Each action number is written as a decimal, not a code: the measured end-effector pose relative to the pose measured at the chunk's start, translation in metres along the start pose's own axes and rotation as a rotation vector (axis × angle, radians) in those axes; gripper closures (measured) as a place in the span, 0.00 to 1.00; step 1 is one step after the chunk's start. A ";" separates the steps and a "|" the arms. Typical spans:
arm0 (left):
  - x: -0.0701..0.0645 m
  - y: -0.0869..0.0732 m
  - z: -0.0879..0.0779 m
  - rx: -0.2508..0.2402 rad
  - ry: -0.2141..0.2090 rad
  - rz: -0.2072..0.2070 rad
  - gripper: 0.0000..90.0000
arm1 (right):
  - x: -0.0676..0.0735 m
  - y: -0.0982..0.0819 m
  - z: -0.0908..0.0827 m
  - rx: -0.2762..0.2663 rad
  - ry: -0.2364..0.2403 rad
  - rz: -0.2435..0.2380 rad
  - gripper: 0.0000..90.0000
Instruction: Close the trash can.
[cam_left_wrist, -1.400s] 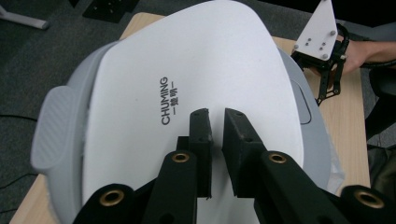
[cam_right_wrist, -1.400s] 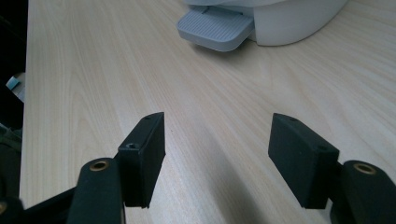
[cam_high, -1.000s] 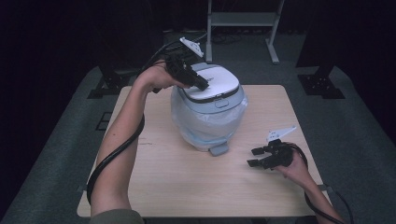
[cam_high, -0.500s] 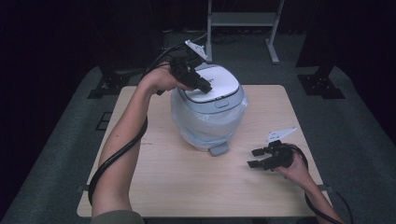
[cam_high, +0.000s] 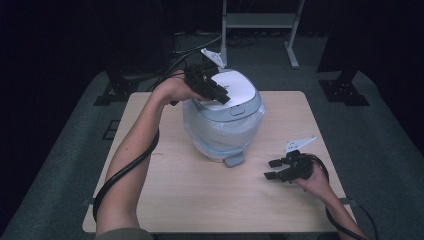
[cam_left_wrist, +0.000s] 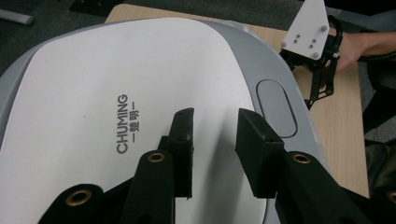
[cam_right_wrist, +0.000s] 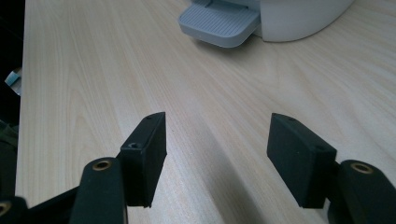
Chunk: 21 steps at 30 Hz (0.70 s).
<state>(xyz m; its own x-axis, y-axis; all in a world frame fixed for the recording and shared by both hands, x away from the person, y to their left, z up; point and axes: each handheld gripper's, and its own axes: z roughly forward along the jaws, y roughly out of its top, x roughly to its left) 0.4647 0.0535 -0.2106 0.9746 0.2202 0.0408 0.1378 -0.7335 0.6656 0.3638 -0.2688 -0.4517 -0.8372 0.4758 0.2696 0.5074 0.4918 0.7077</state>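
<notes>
A rice cooker (cam_high: 225, 125) with a white lid (cam_left_wrist: 93, 70) marked CHUMING stands in the middle of the table, its body wrapped in clear plastic. My left gripper (cam_high: 223, 97) hovers over the lid's left part. Its jaws have just been opening and are now open with nothing between them (cam_left_wrist: 215, 126). A grey oval button (cam_left_wrist: 276, 107) lies on the lid's rim just beyond the jaws. My right gripper (cam_high: 271, 169) rests low on the table at the front right, open (cam_right_wrist: 217, 135) and empty, pointing at the cooker.
A grey tab (cam_right_wrist: 219, 21) juts from the cooker's base toward the front. The wooden table (cam_high: 200, 200) has bare room in front of the cooker. A metal stand (cam_high: 260, 20) is behind the table on the dark floor.
The left gripper's jaws have parted a little above the lid. The right gripper has kept still.
</notes>
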 end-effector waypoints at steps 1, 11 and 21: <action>-0.001 0.000 0.000 0.002 0.004 0.002 0.73 | 0.000 0.000 0.000 0.001 0.001 -0.002 0.41; 0.001 0.006 0.008 -0.020 0.012 -0.003 0.72 | -0.002 0.000 0.000 -0.006 -0.007 0.001 0.40; 0.001 0.009 0.017 -0.069 0.019 -0.014 0.72 | -0.003 -0.002 -0.003 -0.008 -0.011 0.006 0.40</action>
<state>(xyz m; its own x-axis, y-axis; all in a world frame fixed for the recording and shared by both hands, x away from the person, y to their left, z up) 0.4702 0.0362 -0.2174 0.9690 0.2427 0.0454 0.1377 -0.6841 0.7163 0.3651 -0.2731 -0.4522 -0.8317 0.4871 0.2664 0.5107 0.4830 0.7113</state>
